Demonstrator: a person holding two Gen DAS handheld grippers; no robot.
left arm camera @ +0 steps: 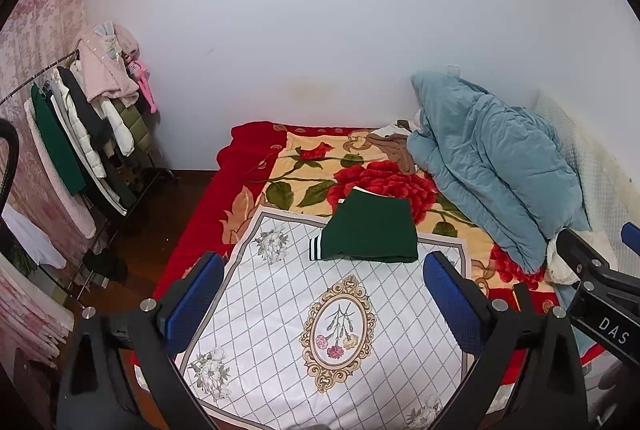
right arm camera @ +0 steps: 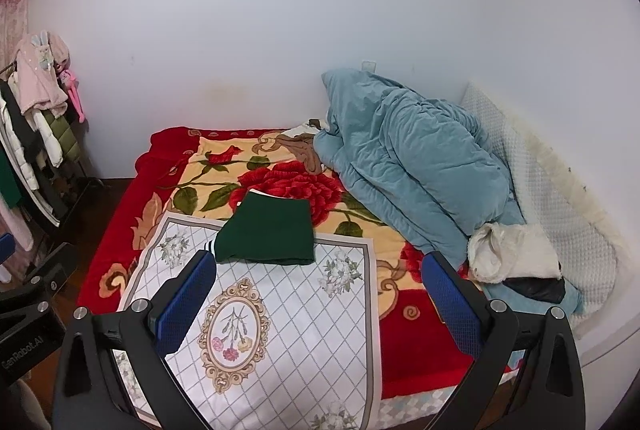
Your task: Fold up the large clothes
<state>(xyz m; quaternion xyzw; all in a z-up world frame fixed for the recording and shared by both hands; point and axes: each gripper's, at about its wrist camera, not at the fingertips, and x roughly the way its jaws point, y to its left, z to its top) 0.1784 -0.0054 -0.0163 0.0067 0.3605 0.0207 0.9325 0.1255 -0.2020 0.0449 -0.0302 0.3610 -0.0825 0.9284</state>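
**Item 1 – green garment** (left arm camera: 370,234): dark green, striped cuff showing at its near-left corner. Lies folded into a compact rectangle, partly on the white diamond-pattern cloth (left arm camera: 280,314), partly on the red floral blanket (left arm camera: 320,165), approx. mid-bed. Not touched by either tool.

**Item 2 – left gripper** (left arm camera: 324,306): jaws spread wide, nothing betw. the blue pads. Held above the white cloth, well short of the garment.

**Item 3 – right gripper** (right arm camera: 320,302): same, fully spread, empty. Also above the near part of the bed, apart from the garment.

**Item 4 – surroundings:** blue duvet (right arm camera: 412,165) bunched at far right by the wall; white fluffy item (right arm camera: 516,254) just beside its near end; clothes rack (left arm camera: 80,133) at left.

**Status (judged):** fold looks done or nearly; both tools clear.

**Risks (judged):**
- Regrasping one layer only → stack peels open, fold lost.
- Cuff sticks out at the corner; pad snag while passing → garment drags askew.
- Pinching too deep → white cloth comes up w/ garment.
- Soft bedding gives under pressure → edges shift, rectangle skews.
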